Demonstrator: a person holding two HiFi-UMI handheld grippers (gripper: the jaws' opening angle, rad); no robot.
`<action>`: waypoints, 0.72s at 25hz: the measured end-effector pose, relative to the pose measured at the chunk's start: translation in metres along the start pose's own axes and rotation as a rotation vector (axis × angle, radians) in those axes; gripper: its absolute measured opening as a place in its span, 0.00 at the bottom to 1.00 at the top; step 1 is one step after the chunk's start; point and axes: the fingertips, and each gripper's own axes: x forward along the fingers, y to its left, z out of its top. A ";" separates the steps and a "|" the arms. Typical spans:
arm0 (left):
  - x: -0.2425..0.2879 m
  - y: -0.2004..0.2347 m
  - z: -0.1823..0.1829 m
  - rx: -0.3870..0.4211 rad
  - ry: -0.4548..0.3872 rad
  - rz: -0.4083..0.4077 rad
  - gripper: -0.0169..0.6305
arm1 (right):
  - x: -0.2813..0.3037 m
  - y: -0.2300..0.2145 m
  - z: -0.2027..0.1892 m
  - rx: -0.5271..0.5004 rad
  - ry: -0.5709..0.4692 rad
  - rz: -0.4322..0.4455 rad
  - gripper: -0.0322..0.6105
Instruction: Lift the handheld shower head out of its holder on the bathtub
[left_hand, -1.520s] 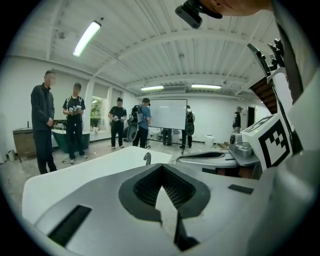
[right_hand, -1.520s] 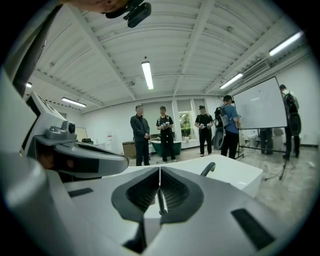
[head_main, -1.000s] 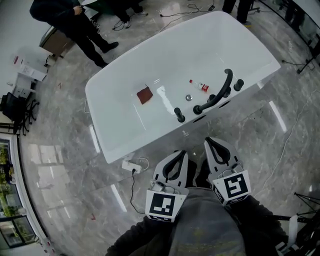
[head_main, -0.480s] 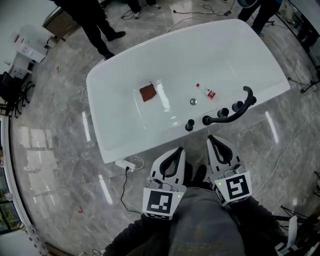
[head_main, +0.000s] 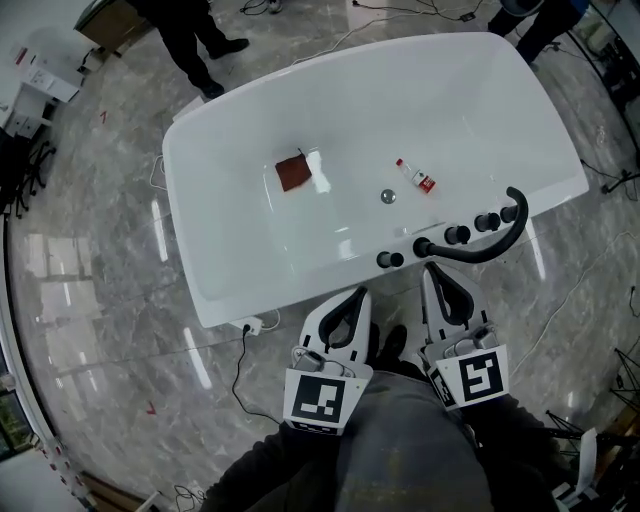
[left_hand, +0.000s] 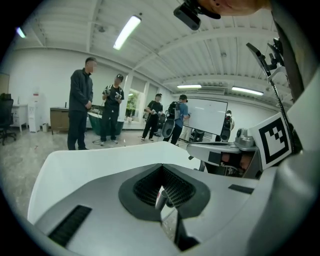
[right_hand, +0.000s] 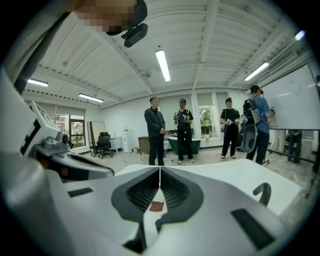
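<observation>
Right gripper (right_hand: 159, 169): in its own view the two grey jaws are pressed together along a thin vertical seam at centre frame, with nothing between them. Through the gap below the tips shows a brown rag (right_hand: 157, 206) lying in the white bathtub (right_hand: 225, 170).

The black curved shower head (right_hand: 262, 192) shows at the lower right of that view, well to the right of the closed jaws and not touched by them.

Left gripper (left_hand: 161, 166): in its own view its jaws also meet at the tips at centre frame and pinch nothing. A small pale object shows through the gap beneath them; what it is cannot be told.

In the head view both grippers sit at lower centre, side by side, the left gripper (head_main: 358, 292) and the right gripper (head_main: 432, 267) pointing up the frame toward the near rim of the bathtub (head_main: 190, 200).

The shower head (head_main: 490, 248) rests along that rim at right of centre, just above and to the right of the right gripper's tips and apart from them. Its left end sits at a black fitting, among three black knobs (head_main: 457, 235).

Inside the tub lie the rag (head_main: 293, 172), a small bottle (head_main: 415, 176) and a round drain (head_main: 388, 197).

Several people (right_hand: 156, 130) stand beyond the tub.
</observation>
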 end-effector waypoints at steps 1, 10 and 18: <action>0.004 0.007 0.001 -0.002 -0.004 0.001 0.03 | 0.007 0.000 0.002 -0.006 -0.001 0.000 0.06; 0.029 0.038 0.028 -0.023 -0.025 0.039 0.03 | 0.044 -0.010 0.034 -0.036 -0.020 0.045 0.06; 0.025 0.045 0.035 -0.055 -0.024 0.208 0.03 | 0.069 -0.015 0.043 -0.049 -0.050 0.212 0.06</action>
